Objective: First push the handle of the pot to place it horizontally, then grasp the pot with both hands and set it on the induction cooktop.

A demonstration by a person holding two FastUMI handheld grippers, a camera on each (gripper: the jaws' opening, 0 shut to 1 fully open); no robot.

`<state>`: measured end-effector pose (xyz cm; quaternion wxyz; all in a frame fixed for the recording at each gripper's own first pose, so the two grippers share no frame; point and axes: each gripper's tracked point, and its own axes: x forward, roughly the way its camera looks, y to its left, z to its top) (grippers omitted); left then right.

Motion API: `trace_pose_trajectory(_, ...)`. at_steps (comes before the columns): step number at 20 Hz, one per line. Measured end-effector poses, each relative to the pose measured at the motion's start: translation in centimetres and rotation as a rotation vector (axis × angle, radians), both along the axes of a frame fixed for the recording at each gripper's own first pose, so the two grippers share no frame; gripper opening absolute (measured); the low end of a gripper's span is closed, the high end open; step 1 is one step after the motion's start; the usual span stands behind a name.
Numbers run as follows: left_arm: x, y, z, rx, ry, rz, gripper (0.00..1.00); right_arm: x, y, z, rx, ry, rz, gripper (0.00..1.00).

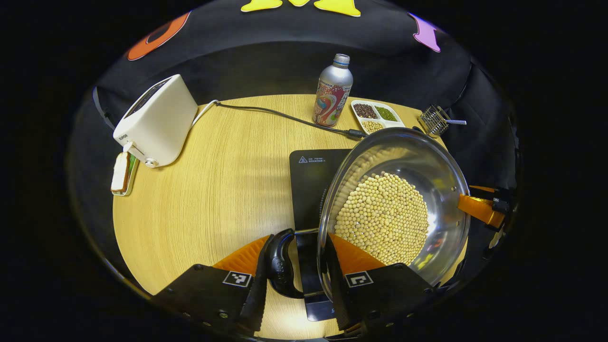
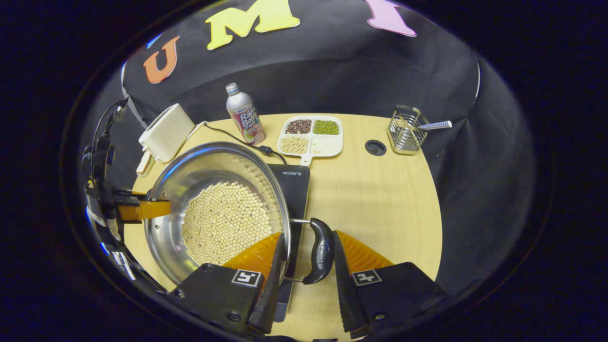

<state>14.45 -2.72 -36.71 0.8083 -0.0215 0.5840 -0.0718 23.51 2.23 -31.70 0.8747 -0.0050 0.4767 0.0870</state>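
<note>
A steel pot (image 1: 427, 166) holding pale soybeans (image 1: 384, 216) is over the black induction cooktop (image 1: 311, 187); whether it rests on it or hangs just above, I cannot tell. My left gripper (image 1: 299, 237) is shut on one black loop handle (image 1: 280, 266), with one finger outside the handle and the other inside the pot wall. My right gripper (image 2: 308, 232) clamps the opposite handle (image 2: 320, 251) the same way, beside the pot (image 2: 190, 166) and the cooktop (image 2: 297, 187). Each gripper also shows at the pot's far rim in the other view: the right gripper (image 1: 482, 209) and the left gripper (image 2: 140, 209).
On the round wooden table (image 1: 228, 180) stand a white toaster (image 1: 156, 121) with bread on a small dish (image 1: 122, 173), a drink bottle (image 1: 334, 92), a divided tray of beans (image 2: 311, 135) and a wire holder (image 2: 403, 130). The cooktop's cable (image 1: 285, 118) runs across the back.
</note>
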Motion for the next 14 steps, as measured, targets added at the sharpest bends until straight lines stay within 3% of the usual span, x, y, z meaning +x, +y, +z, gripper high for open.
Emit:
trace_pose_trajectory(2,0.5,-0.3,-0.4,-0.011,-0.01,-0.007,0.52,0.6,-0.2,-0.2,-0.013,-0.02,-0.003,0.53)
trace_pose_trajectory(3,0.6,-0.6,-0.4,-0.007,-0.008,-0.016,0.57,0.5,-0.4,-0.1,-0.019,-0.026,0.001,0.53)
trace_pose_trajectory(4,0.6,-0.5,-0.5,-0.005,-0.015,-0.016,0.57,0.4,-0.4,-0.3,-0.024,-0.026,0.004,0.56)
trace_pose_trajectory(7,1.2,-0.7,-0.7,-0.017,-0.023,-0.031,0.57,0.2,-0.5,-0.4,-0.025,-0.035,-0.045,0.54)
trace_pose_trajectory(14,1.9,-0.8,-0.9,-0.029,-0.024,-0.061,0.58,-0.1,-0.6,-0.5,-0.033,-0.031,-0.074,0.55)
